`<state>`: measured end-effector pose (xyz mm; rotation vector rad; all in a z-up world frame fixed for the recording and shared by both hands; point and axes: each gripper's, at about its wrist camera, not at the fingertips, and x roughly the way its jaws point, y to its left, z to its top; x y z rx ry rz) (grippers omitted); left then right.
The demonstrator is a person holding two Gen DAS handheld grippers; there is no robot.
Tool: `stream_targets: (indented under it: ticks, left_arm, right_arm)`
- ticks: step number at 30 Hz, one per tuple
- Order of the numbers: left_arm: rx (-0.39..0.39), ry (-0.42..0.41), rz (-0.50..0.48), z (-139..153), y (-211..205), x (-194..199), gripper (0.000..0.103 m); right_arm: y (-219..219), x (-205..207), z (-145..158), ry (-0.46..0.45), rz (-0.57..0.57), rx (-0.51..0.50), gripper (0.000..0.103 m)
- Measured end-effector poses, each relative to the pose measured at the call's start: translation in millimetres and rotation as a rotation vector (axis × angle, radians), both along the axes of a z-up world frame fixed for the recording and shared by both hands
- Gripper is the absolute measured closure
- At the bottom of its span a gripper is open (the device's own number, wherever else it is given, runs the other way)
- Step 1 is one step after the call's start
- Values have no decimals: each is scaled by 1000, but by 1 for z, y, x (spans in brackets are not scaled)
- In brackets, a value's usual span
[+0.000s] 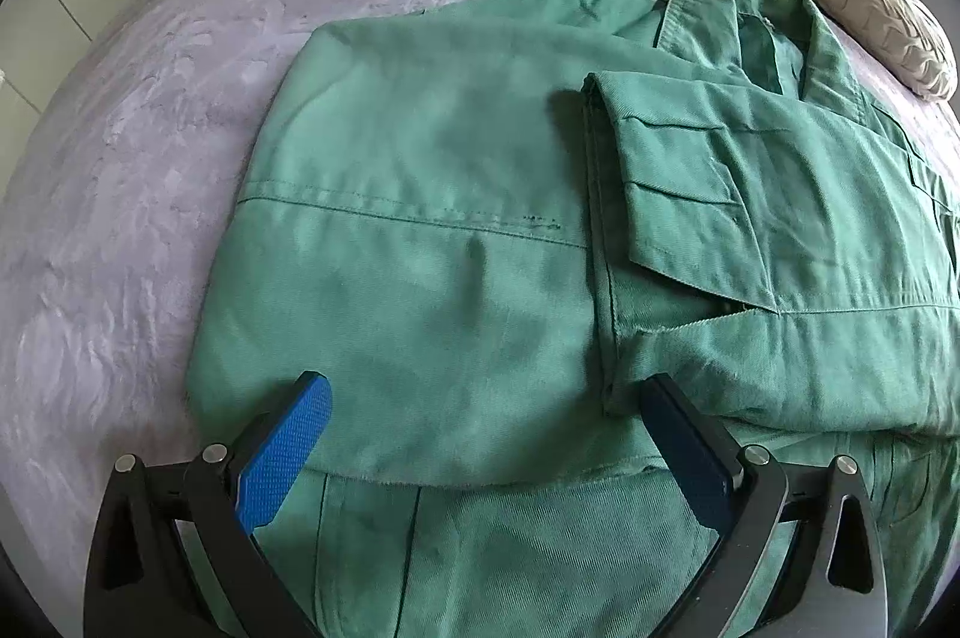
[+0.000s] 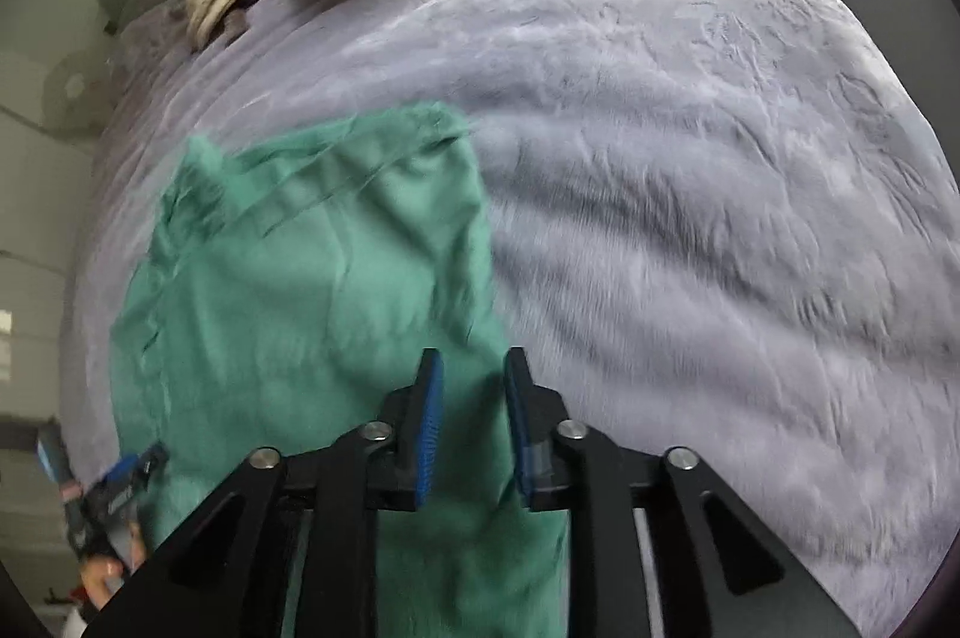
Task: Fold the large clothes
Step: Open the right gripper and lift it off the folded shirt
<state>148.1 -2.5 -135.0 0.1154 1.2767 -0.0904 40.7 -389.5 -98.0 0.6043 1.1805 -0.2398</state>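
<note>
With the green cotton work garment (image 1: 432,230) lying part-folded on the lilac plush bed (image 1: 150,170), my left tongs (image 1: 480,452) gaped empty, right tongs (image 2: 473,422) parted gripping nothing; further folds remained, I judged.

I see the green garment (image 1: 432,230) as a matt woven twill cloth with stitched seams and a frayed raw hem. The bed cover (image 1: 150,146) under it reads as lilac plush, a soft pile brushed in uneven swirls. The pillow (image 1: 864,8) looks like crinkled cloth with a faint sheen. On my left gripper (image 1: 480,410), matt black plastic arms, bright metal pins, blue pads (image 1: 282,452) finely knurled like rubber. My right gripper (image 2: 474,380) looks the same.
</note>
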Motion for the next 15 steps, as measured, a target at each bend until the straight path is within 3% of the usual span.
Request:
stream_targets:
  ticks: [2,15]
  left_arm:
    - [15,8,-3,3,-2,-4,0]
    - [63,43,-44,32,-16,-40,0]
  right_arm:
    - [8,-9,4,10,15,7,49]
    - [53,-47,11,72,64,89,41]
